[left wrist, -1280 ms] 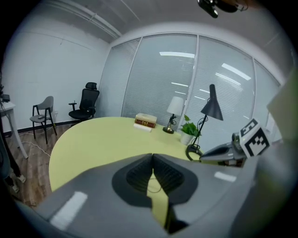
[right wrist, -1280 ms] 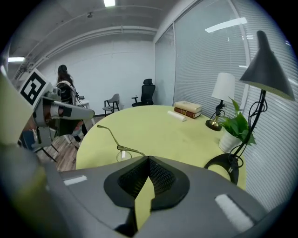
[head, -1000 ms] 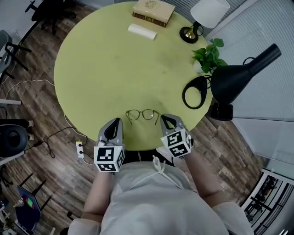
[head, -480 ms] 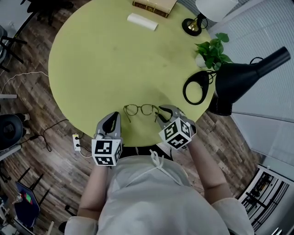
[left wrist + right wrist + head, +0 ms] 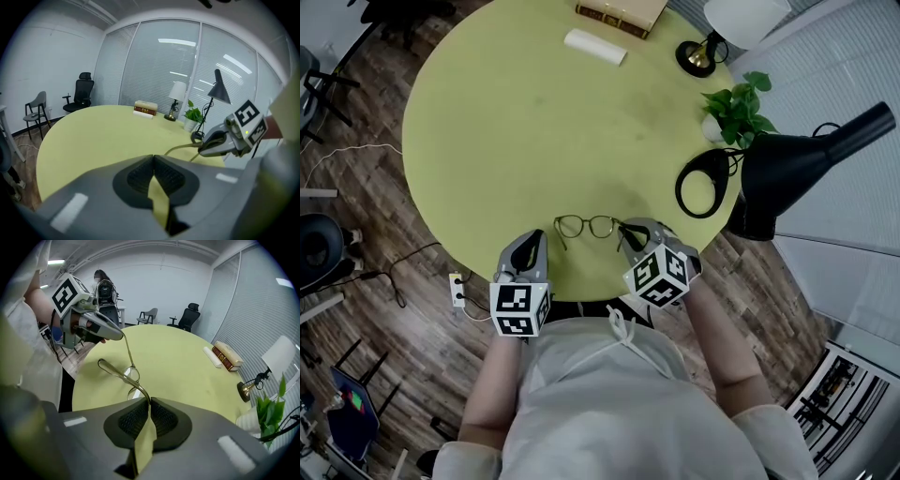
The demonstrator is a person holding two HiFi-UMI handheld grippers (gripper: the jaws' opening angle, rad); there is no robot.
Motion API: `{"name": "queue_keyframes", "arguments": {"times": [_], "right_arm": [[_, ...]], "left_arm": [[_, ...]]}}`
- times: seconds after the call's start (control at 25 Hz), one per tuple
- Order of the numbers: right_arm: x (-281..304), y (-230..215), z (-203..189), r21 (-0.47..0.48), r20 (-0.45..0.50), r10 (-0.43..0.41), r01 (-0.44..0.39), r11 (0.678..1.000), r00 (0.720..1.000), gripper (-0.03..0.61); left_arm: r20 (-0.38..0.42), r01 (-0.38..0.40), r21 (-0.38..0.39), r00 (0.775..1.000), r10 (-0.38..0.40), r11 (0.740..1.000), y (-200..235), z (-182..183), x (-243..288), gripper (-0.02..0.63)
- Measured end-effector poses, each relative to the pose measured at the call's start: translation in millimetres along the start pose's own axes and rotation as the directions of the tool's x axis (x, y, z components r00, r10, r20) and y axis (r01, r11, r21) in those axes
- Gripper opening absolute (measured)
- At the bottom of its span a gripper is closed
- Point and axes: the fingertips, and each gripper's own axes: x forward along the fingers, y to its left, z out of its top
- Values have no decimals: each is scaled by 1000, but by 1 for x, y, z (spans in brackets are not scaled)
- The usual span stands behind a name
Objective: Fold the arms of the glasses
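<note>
Thin wire-rimmed glasses [image 5: 588, 226] lie on the round yellow-green table [image 5: 516, 141] near its front edge, both arms out. My right gripper [image 5: 628, 232] is at their right side. Its jaws are closing, and in the right gripper view the right arm [image 5: 117, 372] runs into the pads at the tip [image 5: 149, 403]. My left gripper [image 5: 536, 242] sits just left of the glasses with its jaws closed and nothing showing between them [image 5: 153, 159]. The left arm [image 5: 127, 350] reaches toward its tip [image 5: 119, 335]; I cannot tell if they touch.
At the table's far side lie a book [image 5: 619, 11] and a white bar [image 5: 594, 46], with a small brass lamp [image 5: 698, 54]. A potted plant [image 5: 739, 108] and a black desk lamp [image 5: 797, 159] with a ring base [image 5: 703, 183] stand at the right edge. A power strip [image 5: 457, 289] lies on the floor.
My right gripper has rolled and moved in onto the right arm of the glasses. The left gripper has stayed beside the left arm, a little lower.
</note>
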Motion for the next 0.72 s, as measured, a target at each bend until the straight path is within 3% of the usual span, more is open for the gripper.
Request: {"name": "queue_keyframes", "arguments": {"times": [0.4,0.72], "right_arm": [[-2,3,-1,15,-6,-4,4,1000,1000,17],[-2,4,-2,26,-3,1,-1,1000,1000,17]], "left_arm": [[32,29,40,999,-30,999,-14,24,13,6],[-13,73,67,997,-72,995,-33,17,29,6]]}}
